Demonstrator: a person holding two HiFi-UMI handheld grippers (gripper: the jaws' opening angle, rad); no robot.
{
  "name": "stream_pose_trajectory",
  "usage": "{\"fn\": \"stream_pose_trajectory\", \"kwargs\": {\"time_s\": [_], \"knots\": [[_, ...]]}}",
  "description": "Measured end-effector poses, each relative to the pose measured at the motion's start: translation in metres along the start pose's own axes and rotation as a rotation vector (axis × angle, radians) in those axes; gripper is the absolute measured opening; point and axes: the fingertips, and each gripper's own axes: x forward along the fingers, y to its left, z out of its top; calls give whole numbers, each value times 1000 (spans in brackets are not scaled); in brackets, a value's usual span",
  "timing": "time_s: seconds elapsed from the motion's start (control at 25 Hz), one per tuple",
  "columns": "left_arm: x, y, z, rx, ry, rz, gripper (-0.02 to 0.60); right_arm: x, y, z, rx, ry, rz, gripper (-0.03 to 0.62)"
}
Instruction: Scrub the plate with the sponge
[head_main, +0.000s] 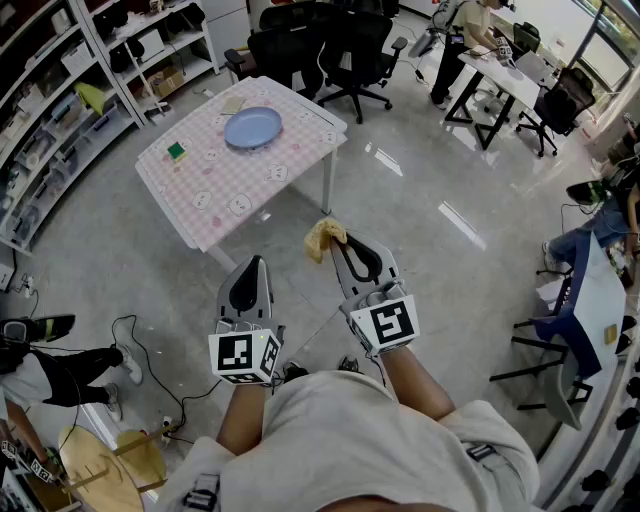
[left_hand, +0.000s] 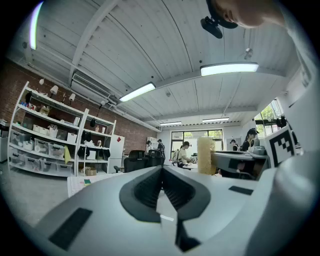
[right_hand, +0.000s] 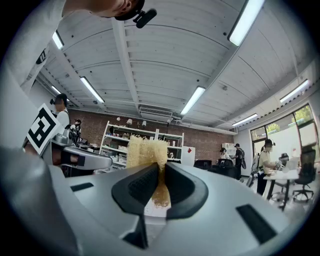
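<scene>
Table far ahead, bearing plate: likely stiff, slippery, breakable. Left gripper closed, empty. Right gripper pinching sponge by its lower edge; seems soft, light, easily squashed, best held deeper.

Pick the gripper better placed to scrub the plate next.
Right. The right gripper has its jaws shut on the sponge; the left gripper is shut, empty. The plate on the table is far from both.

It's an open office-lab: brick wall, storage shelves, black office chairs, desks, ceiling strip lights, polished floor.
</scene>
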Motion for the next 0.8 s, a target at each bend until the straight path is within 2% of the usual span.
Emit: {"fn": "stream_pose_trajectory", "kwargs": {"time_s": [0.16,0.52,0.8], "knots": [[0,0,0,-1,0,-7,12,1,1,-2,-37,1,-6,44],[-7,5,-8,-3,25,-37,14,2,13,-3,-23,-2,-10,44],[-16,15,-20,-17,45,-56,44,4,29,-12,-27,29,-12,44]]}}
